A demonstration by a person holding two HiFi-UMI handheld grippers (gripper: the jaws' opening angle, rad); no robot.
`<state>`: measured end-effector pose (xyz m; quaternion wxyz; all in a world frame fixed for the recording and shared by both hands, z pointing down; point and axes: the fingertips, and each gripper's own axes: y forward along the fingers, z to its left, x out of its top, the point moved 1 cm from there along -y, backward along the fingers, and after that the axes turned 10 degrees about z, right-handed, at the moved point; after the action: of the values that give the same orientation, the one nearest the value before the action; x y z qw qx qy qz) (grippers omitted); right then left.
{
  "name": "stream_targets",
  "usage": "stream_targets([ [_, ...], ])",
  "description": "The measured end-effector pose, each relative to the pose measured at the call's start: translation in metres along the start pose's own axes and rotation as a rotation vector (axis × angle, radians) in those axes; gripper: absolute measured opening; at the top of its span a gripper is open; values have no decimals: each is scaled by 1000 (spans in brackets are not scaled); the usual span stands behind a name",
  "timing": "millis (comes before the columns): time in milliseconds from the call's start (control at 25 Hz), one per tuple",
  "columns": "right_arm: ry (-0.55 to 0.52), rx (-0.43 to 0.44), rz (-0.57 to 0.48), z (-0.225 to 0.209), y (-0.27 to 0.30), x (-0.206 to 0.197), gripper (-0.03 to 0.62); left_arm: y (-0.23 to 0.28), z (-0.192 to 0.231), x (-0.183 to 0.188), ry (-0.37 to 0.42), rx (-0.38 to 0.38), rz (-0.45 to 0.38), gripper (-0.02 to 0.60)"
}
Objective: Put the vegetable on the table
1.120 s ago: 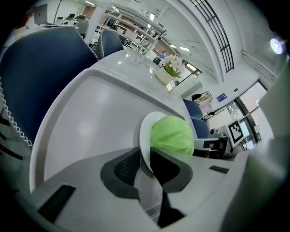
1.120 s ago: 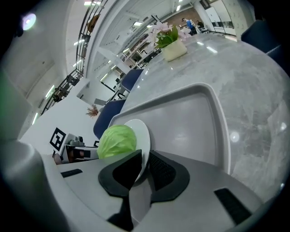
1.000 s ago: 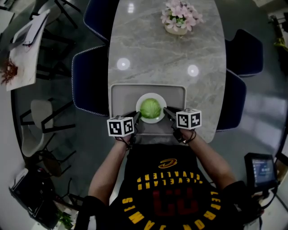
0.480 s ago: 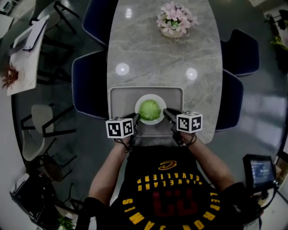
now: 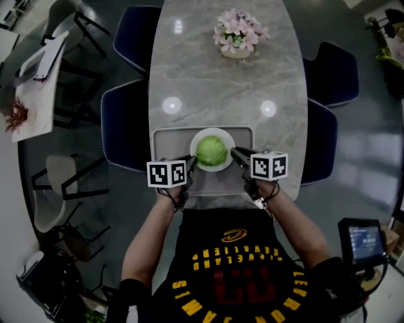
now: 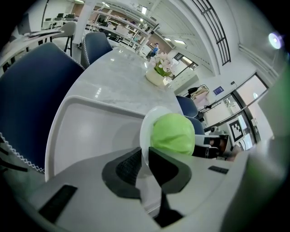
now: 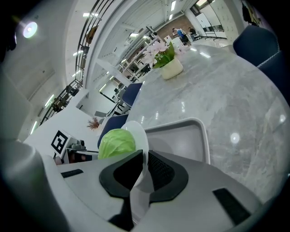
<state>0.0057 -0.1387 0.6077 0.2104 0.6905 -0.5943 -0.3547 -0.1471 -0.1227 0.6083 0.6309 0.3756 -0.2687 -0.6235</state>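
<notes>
Tools point(image 5: 191, 163) point(image 5: 235, 153) tight on plate point(image 5: 197, 140) (cabbage point(image 5: 211, 151) inside)

Open-plan office, prob.; marble table point(image 5: 227, 82), blue chairs point(image 5: 126, 120), flower pot point(image 5: 237, 31); strip lights point(image 7: 173, 5) on high ceiling.

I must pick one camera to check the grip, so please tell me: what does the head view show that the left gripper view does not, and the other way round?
Only the head view: the person's black shirt, the small screen at lower right, and the right hand-held gripper at the right side of the white plate. Only the left gripper view: the left hand-held gripper with jaws shut on the plate's rim. Both: the green cabbage on that plate, the grey tray, the marble table, the flowers.
</notes>
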Motion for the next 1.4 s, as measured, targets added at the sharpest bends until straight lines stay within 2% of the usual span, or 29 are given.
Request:
stream_targets([
  [440, 30, 24, -44, 3, -11, 47, 43, -10, -9, 54, 32, -25, -6, 49],
  [720, 30, 33, -52, 0, -11, 80, 40, -6, -8, 84, 22, -36, -8, 49],
  [1080, 52, 55, -58, -18, 2, 119, 40, 6, -2, 127, 22, -45, 0, 49],
  [1400, 87, 38, -71, -41, 2, 137, 40, 24, -9, 155, 52, -54, 29, 46],
])
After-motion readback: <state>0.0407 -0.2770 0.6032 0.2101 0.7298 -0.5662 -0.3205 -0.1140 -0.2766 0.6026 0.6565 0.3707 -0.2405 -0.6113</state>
